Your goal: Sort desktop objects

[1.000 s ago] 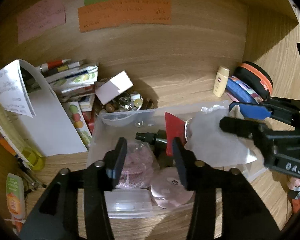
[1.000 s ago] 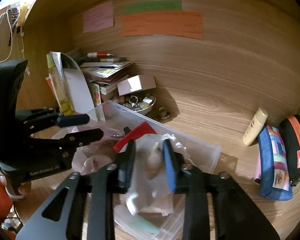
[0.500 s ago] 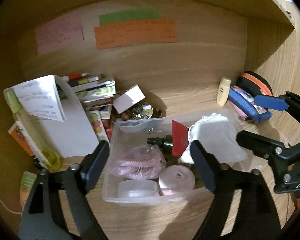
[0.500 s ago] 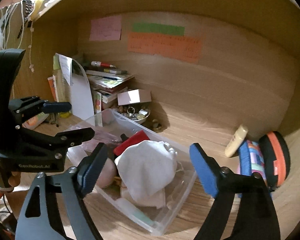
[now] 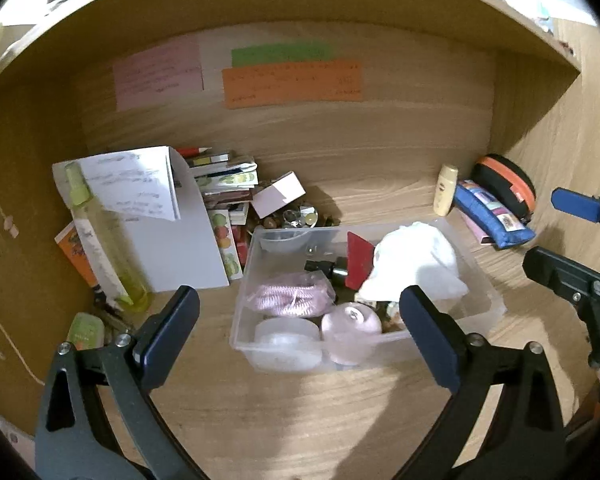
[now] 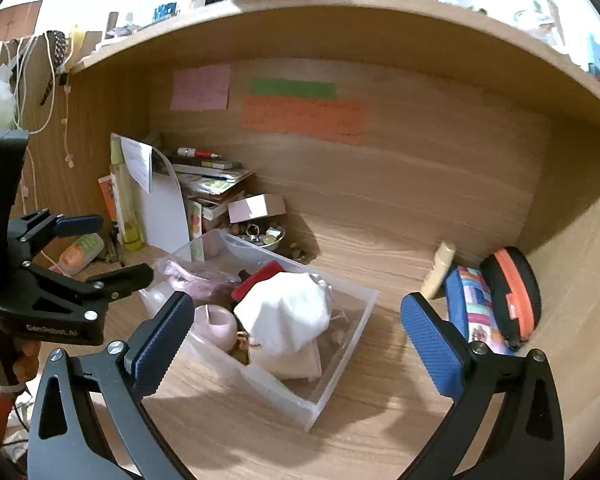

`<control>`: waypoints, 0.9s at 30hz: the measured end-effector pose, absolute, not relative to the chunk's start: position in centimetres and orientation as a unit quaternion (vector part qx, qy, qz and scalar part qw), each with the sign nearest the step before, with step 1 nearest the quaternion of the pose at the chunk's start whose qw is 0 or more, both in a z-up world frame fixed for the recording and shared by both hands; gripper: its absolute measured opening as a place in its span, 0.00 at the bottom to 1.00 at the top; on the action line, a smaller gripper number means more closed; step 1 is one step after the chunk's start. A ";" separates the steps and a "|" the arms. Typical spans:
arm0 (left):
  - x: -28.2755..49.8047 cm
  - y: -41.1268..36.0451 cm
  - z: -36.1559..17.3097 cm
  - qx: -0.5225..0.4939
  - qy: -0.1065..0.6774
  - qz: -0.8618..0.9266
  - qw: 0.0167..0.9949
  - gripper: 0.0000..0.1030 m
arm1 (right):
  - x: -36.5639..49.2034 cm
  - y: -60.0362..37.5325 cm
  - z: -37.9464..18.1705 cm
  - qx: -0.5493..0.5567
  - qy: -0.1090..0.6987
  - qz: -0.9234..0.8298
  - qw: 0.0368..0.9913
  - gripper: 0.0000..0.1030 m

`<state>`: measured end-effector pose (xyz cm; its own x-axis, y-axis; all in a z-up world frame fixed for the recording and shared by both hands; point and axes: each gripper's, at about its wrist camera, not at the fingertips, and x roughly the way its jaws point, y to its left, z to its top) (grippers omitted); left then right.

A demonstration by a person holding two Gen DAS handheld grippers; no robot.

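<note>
As both grippers' jaws just spread wide — empty, clear plastic bin (image 5: 486, 300) crammed, white pouch (image 5: 416, 260) topmost

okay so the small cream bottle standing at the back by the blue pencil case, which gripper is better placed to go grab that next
Probably the right gripper. It is open and empty, and the cream bottle and blue pencil case lie just beyond its right finger. The left gripper, also open and empty, faces the clear bin, which lies between it and the bottle.

"GenRobot.AI" in pale letters on the black body of the left gripper (image 6: 88, 252).
</note>
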<state>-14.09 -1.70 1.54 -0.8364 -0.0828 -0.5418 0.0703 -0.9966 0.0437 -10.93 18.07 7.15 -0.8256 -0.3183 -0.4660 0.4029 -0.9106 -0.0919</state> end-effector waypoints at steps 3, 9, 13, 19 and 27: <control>-13.0 -1.6 1.5 0.279 -0.005 -0.959 0.038 0.98 | -9.6 18.6 7.2 0.219 0.080 -0.956 0.180 1.00; -10.9 -1.0 1.3 0.270 -0.004 -0.962 0.044 0.98 | -7.7 18.6 6.9 0.212 0.073 -0.961 0.163 1.00; -9.7 -0.6 1.3 0.261 -0.002 -0.965 0.038 0.98 | -7.4 18.4 6.7 0.217 0.059 -0.960 0.167 1.00; -9.0 -0.5 1.5 0.253 0.002 -0.967 0.039 0.98 | -7.5 18.3 6.4 0.224 0.055 -0.959 0.162 1.00; -9.2 -0.9 1.1 0.253 0.008 -0.967 0.032 0.98 | -7.8 18.4 6.0 0.230 0.057 -0.959 0.158 1.00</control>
<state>-9.16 -0.88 1.08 -0.8695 -0.0572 -0.4906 0.0657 -0.9978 -0.0001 -7.82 18.38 6.04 -0.8445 -0.2773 -0.4582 0.3295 -0.9435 -0.0362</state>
